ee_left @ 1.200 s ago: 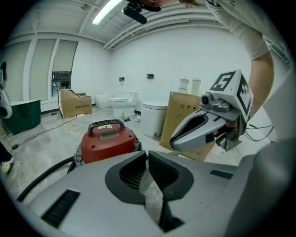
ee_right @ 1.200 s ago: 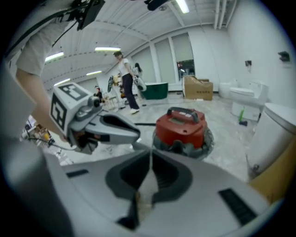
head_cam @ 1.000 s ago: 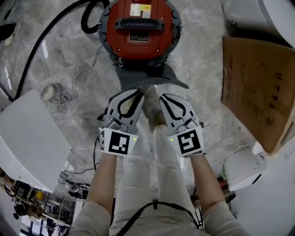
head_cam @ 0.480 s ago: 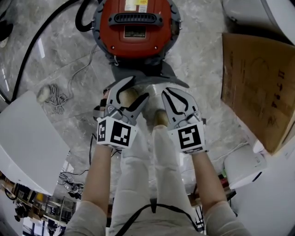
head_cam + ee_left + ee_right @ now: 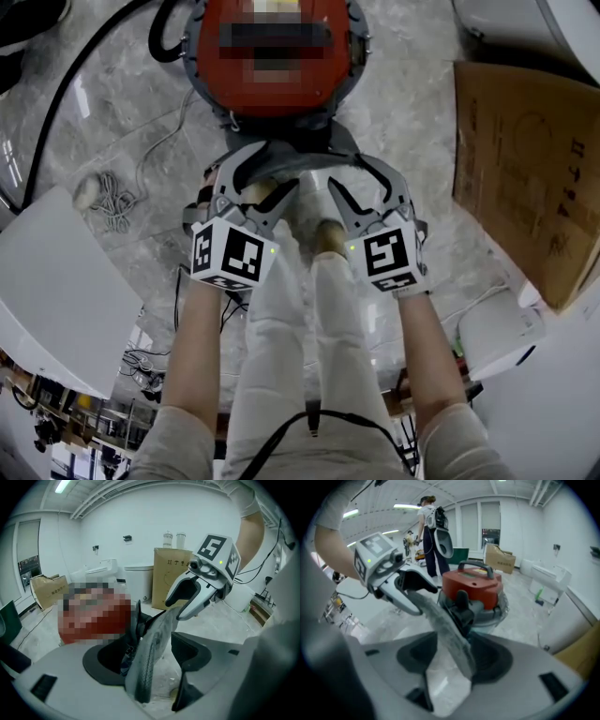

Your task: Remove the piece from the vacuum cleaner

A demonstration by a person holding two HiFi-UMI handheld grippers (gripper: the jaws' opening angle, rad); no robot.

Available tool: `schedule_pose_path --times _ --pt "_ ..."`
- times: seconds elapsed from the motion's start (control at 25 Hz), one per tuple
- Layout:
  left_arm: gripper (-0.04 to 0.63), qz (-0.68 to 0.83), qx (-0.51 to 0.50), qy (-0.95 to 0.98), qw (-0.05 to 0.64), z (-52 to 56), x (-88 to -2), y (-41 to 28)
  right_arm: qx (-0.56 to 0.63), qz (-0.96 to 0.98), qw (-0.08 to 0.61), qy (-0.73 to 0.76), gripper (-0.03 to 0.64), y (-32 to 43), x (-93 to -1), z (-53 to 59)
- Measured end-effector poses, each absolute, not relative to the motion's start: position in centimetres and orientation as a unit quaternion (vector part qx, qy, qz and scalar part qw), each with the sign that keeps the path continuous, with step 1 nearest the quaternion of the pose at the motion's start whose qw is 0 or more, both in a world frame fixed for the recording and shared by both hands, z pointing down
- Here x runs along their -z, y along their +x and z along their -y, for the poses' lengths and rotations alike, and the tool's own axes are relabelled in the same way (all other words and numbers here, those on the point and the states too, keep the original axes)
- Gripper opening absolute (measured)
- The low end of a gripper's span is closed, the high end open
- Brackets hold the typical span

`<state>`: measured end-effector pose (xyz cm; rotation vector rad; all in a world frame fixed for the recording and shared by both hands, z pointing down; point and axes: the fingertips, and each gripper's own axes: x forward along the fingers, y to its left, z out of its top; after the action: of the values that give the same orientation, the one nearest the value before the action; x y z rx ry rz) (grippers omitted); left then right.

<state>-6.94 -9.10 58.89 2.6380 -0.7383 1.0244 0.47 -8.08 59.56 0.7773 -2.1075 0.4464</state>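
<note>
Left gripper (image 5: 261, 185) and right gripper (image 5: 362, 190) are both opening up. The grey piece (image 5: 150, 653) sits unclamped between their jaws, right against the vacuum cleaner (image 5: 211, 66) on the floor. Looks like a re-grip to me: next move is a firmer bite, then pull it off.

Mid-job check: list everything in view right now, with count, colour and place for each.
vacuum cleaner: one, red, on the floor straight ahead
hose: one, black, curving off to the vacuum's left
piece: one, grey, in front of the vacuum, between both grippers' jaws
cord: one, white, coiled on the floor at left
cardboard box: one, brown, at right
panel: one, white, lower left
bystander: one, white top and dark trousers, standing behind the vacuum
left gripper: one, grey, jaws opening around the piece
right gripper: one, grey, jaws opening around the piece
</note>
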Motion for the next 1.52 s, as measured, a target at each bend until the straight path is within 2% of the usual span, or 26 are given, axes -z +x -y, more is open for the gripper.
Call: schedule_pose_path --times 0.24,0.76,0.88,1.16,1.32,1.52 --pt "0.305 0.216 -0.377 0.896 0.096 8.3 -60.3 -5.8 -0.191 0.826 0.443 0.292 0.236 1.3 -62.0 9.1" --pt "0.305 0.213 -0.409 0.885 0.064 10.0 -61.5 -6.1 -0.079 0.839 0.494 0.213 0.232 0.3 -62.8 9.9" --pt "0.302 0.212 -0.407 0.886 0.063 9.9 -61.3 -6.0 -0.064 0.842 0.499 0.195 0.211 0.1 -62.8 9.7" --pt "0.184 0.194 -0.402 0.893 0.045 9.2 -60.8 -5.0 -0.062 0.844 0.504 0.175 0.141 -0.2 -62.9 9.0" --pt "0.11 0.193 -0.399 0.896 0.036 8.6 -60.6 -4.7 -0.055 0.844 0.504 0.176 0.123 -0.2 -63.0 8.9" --pt "0.088 0.235 -0.382 0.888 0.1 8.9 -61.1 -5.1 -0.022 0.84 0.514 0.17 0.062 -0.3 -62.3 8.8"
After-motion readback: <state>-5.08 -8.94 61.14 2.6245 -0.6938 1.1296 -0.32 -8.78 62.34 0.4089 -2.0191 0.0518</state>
